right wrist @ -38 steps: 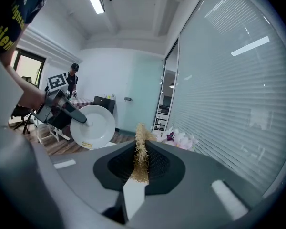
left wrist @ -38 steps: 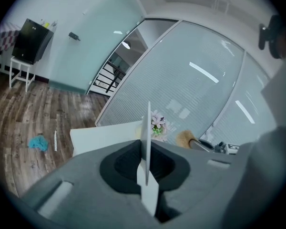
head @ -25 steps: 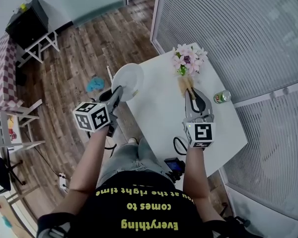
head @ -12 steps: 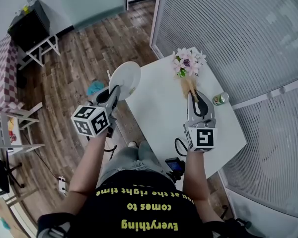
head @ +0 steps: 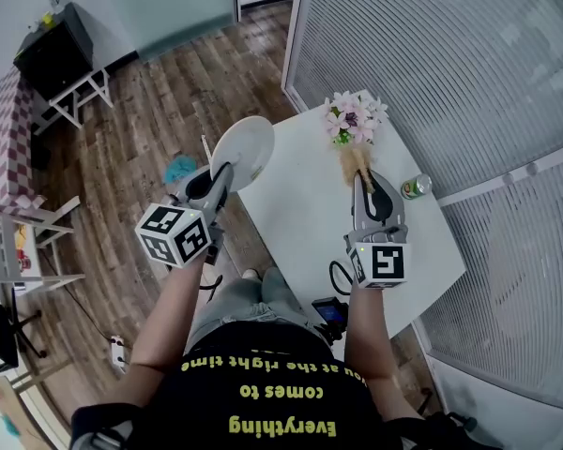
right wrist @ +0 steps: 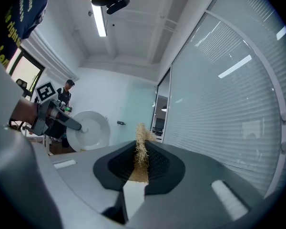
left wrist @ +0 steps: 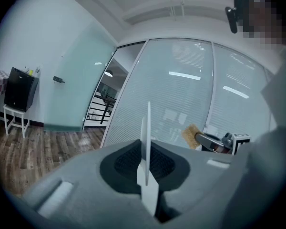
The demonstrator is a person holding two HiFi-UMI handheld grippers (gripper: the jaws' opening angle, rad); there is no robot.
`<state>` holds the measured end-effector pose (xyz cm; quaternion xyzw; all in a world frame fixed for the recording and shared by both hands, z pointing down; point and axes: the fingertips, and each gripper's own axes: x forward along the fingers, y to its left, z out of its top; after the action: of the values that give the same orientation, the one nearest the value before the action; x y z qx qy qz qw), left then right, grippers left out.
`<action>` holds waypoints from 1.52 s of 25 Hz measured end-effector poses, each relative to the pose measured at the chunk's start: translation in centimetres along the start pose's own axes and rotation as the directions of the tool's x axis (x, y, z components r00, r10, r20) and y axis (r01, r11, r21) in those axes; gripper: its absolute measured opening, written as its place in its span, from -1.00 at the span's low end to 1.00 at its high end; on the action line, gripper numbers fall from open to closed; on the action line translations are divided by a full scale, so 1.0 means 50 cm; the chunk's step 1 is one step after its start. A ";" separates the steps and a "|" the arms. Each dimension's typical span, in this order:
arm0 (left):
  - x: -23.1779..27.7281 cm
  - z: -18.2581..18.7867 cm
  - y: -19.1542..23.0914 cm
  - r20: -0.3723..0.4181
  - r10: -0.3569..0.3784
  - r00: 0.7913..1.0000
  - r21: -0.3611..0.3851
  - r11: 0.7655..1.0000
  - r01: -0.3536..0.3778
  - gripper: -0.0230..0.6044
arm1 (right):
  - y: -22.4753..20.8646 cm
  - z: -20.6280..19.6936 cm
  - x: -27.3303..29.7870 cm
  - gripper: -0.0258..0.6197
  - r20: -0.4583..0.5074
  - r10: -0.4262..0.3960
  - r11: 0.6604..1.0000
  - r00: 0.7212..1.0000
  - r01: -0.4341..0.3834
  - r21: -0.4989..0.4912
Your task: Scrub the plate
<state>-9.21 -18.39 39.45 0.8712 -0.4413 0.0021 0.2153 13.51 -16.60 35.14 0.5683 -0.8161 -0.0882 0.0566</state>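
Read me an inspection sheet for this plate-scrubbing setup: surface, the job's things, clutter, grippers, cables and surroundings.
Surface: small white table, set beside the glass partition.
Job's things: white plate held in the air by the table's left edge; straw-coloured scrubber held over the table.
Clutter: pink flowers and a green can on the table; a black device by its near edge.
Grippers: left gripper shut on the plate's rim; right gripper shut on the scrubber.
Cables: a black cable loops beside the right gripper.
Surroundings: wood floor, glass partition with blinds, a teal object on the floor.
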 end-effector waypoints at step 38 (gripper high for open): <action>0.069 -0.047 -0.136 -0.073 -0.204 0.976 -0.065 0.978 0.200 -0.87 | 0.135 0.061 0.055 -0.81 0.069 0.165 0.986 0.984 -0.164 -0.019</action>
<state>-1.45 -16.62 39.74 0.9041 -0.3415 0.0021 0.2568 5.78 -16.65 33.53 0.4952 -0.8611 -0.1087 0.0387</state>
